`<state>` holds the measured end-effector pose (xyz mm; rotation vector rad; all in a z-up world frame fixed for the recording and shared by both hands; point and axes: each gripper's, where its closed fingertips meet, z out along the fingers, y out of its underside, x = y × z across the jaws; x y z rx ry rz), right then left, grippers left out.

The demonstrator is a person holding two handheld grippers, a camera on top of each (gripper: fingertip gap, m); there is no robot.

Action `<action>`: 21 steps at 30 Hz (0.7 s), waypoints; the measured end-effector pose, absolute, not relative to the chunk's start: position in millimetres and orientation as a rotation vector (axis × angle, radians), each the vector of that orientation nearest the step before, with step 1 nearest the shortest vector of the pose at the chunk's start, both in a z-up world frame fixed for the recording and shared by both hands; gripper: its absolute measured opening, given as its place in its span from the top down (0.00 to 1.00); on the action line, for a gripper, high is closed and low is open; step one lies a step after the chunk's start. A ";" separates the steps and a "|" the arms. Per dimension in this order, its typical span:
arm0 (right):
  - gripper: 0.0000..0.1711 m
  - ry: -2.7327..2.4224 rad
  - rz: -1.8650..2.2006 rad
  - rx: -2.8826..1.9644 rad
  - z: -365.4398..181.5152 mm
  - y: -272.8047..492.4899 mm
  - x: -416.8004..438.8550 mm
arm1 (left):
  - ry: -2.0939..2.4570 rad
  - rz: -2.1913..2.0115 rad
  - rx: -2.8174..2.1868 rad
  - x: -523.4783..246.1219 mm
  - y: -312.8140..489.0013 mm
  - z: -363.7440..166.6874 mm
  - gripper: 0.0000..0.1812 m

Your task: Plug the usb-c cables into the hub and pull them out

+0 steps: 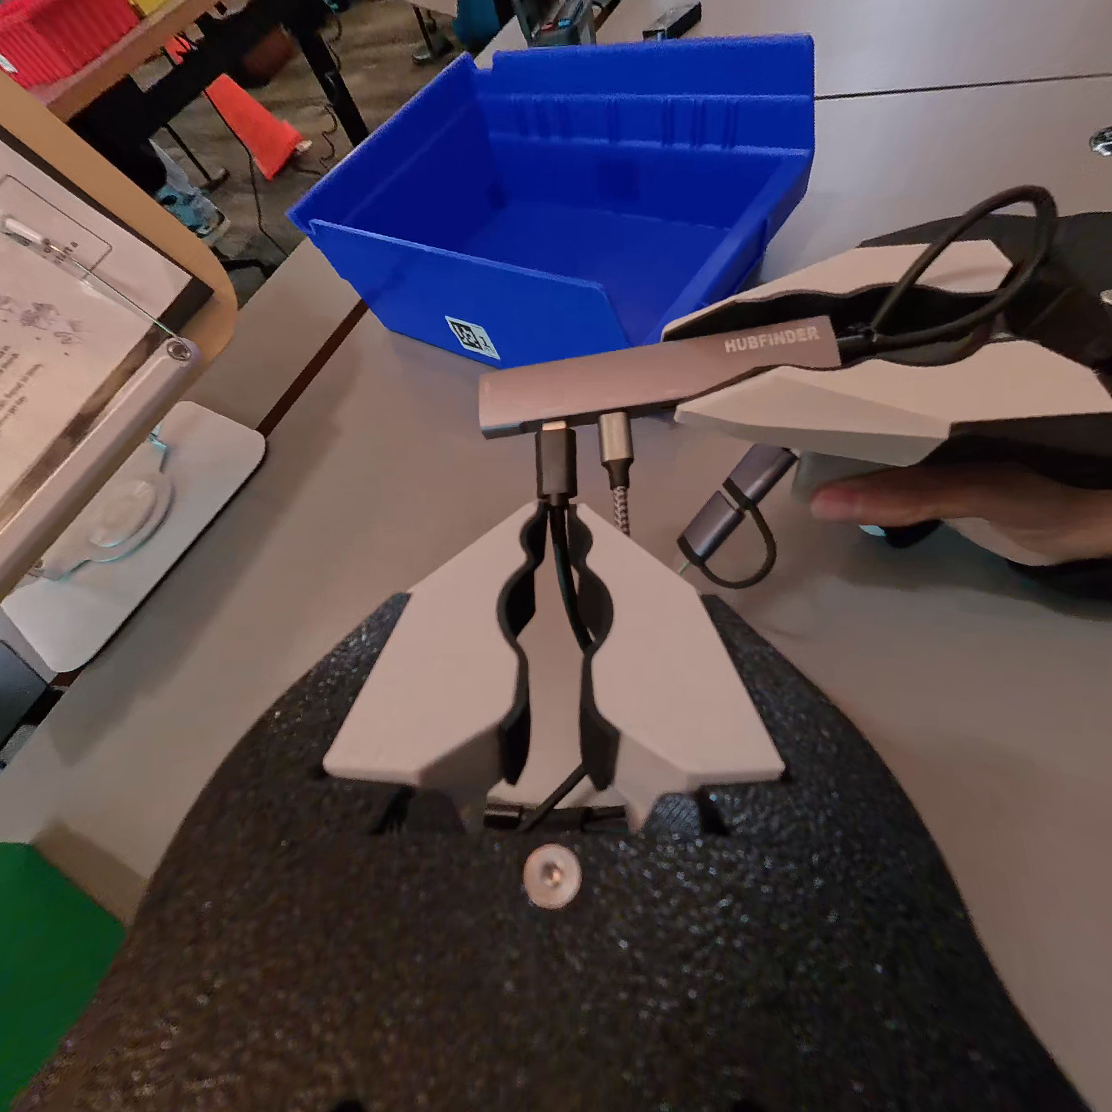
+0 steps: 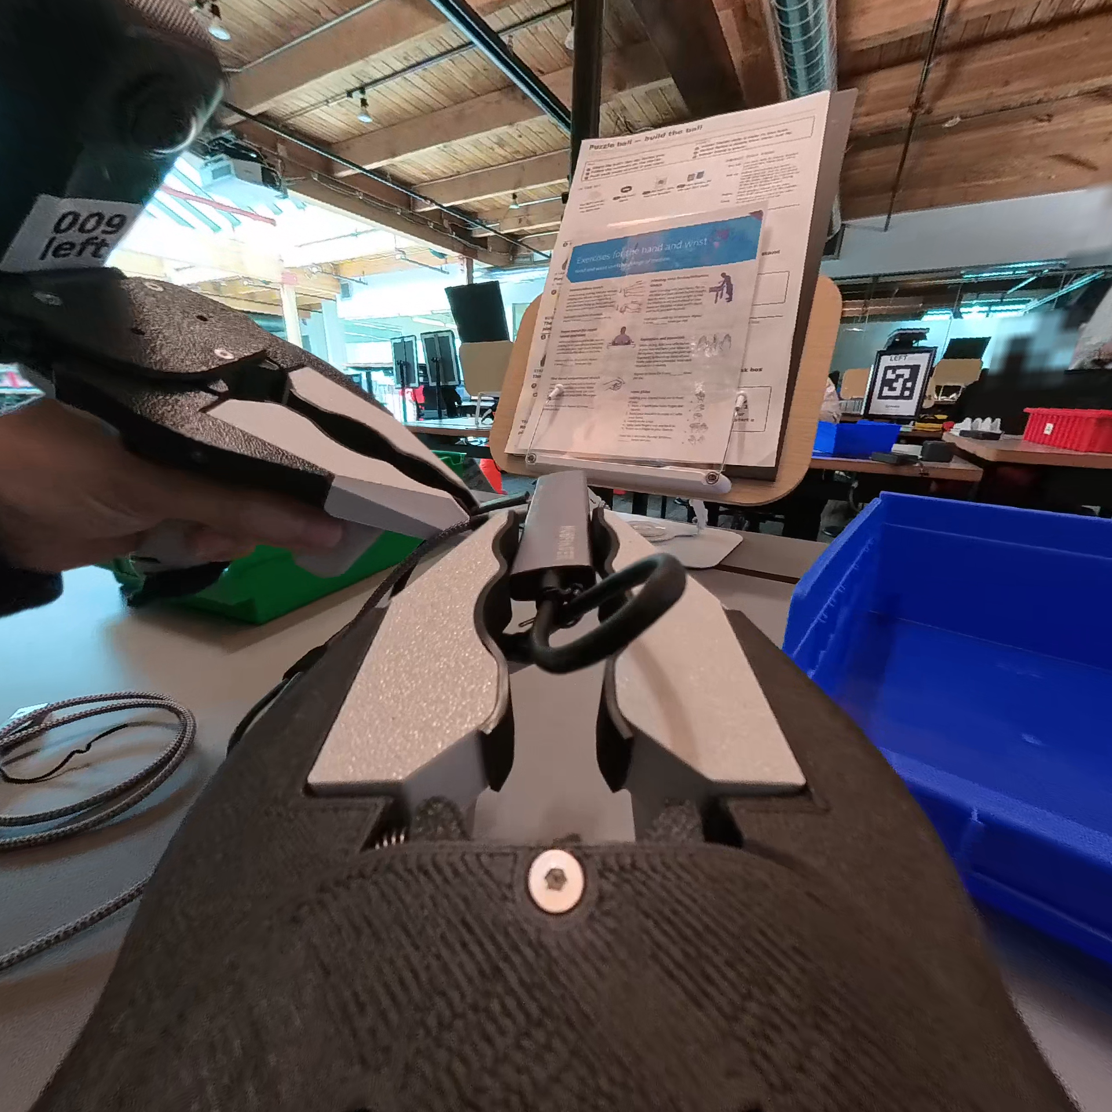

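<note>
The grey hub (image 1: pixel 602 391) is held level above the table, clamped at its right end by my right gripper (image 1: pixel 674 373). A black usb-c plug (image 1: pixel 556 463) stands at a port on the hub's near side, with a little of its metal tip showing. A grey braided plug (image 1: pixel 614 442) sits in the port beside it. My left gripper (image 1: pixel 556 511) is shut on the black cable just behind its plug. In the right wrist view the hub (image 2: pixel 556 529) lies between my right gripper's (image 2: pixel 553 523) fingers, and the left gripper (image 2: pixel 463 511) meets it from the left.
A blue bin (image 1: pixel 541 228) stands just behind the hub and also shows in the right wrist view (image 2: pixel 963 662). The hub's own lead and adapter (image 1: pixel 740 511) hang below it. A document stand (image 1: pixel 90 331) is at the left. A green bin (image 2: pixel 271 583) and a coiled braided cable (image 2: pixel 90 764) lie on the table. Tip to tip, the grippers are about 5 cm apart.
</note>
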<state>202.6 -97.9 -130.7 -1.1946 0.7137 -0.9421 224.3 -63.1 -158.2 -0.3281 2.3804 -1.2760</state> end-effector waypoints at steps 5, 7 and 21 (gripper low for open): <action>0.86 0.692 -0.958 -1.237 -134.8 -94.9 203.2 | 2.300 -1.177 -0.269 226.2 -59.3 -153.7 0.98; 0.86 0.662 -0.991 -1.238 -133.0 -93.5 201.6 | 2.328 -1.179 -0.304 224.4 -57.9 -153.0 0.98; 0.85 0.559 -1.179 -1.311 -130.2 -85.2 197.3 | 2.595 -1.245 -0.618 209.6 -47.7 -154.0 0.99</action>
